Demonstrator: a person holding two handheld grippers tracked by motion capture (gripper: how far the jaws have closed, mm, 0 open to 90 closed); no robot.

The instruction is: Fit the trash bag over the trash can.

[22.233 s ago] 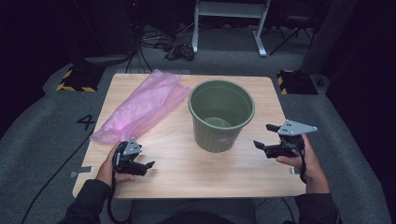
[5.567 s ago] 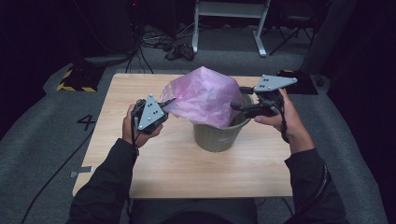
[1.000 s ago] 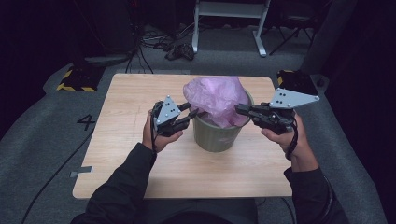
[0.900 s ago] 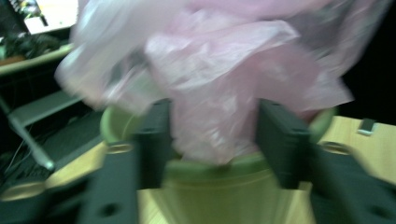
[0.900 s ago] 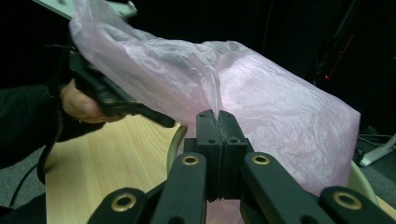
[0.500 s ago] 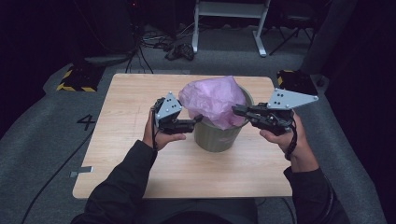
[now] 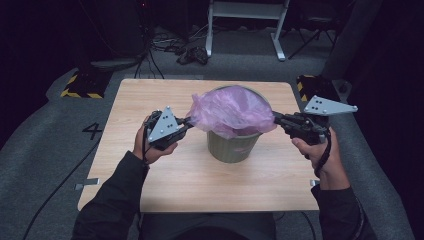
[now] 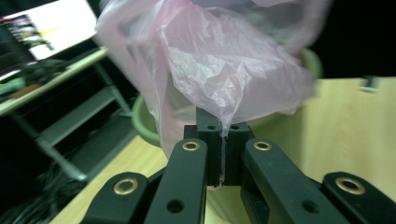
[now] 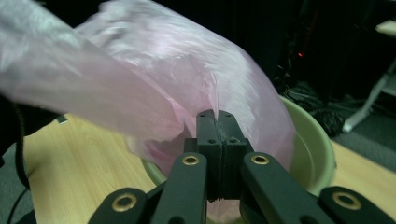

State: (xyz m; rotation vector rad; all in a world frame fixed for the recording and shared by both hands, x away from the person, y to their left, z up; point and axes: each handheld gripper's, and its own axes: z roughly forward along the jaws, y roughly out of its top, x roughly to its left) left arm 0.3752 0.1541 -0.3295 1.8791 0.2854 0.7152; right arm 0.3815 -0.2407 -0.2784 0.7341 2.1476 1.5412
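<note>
While both hands pull outward, the job looks mid-way: lining the bin with the bag, mouth being spread over the rim.

Wooden table (image 7: 150, 180): pale laminate, flat, matte, rounded corners.

Green bin (image 7: 235, 147): round tapered plastic bucket, smooth, rolled lip, standing upright at table centre. Its rim shows at the back and on the right; the left and front are covered by film.

Pink bag (image 7: 231, 111): thin translucent plastic film, crinkled and glossy, ballooned up over the bin mouth, stretched sideways between the two grippers. Bulk sits above and partly inside the bin; the edge is not yet folded down over the lip all round, as far as I can judge.

Left gripper (image 7: 189, 120): just left of the bin, jaws have just been closing and are now pinched together on a fold of the bag edge, film visibly caught between the black pads.

Right gripper (image 7: 276, 118): at the bin's right rim, jaws fully together with bag film trapped between them.

Next move, my read: keep both pinches, pull the mouth wider than the rim, then bring it down outside the lip. Film is slippery and thin, so it could tear or slide out of the pads if tugged too hard.
</note>
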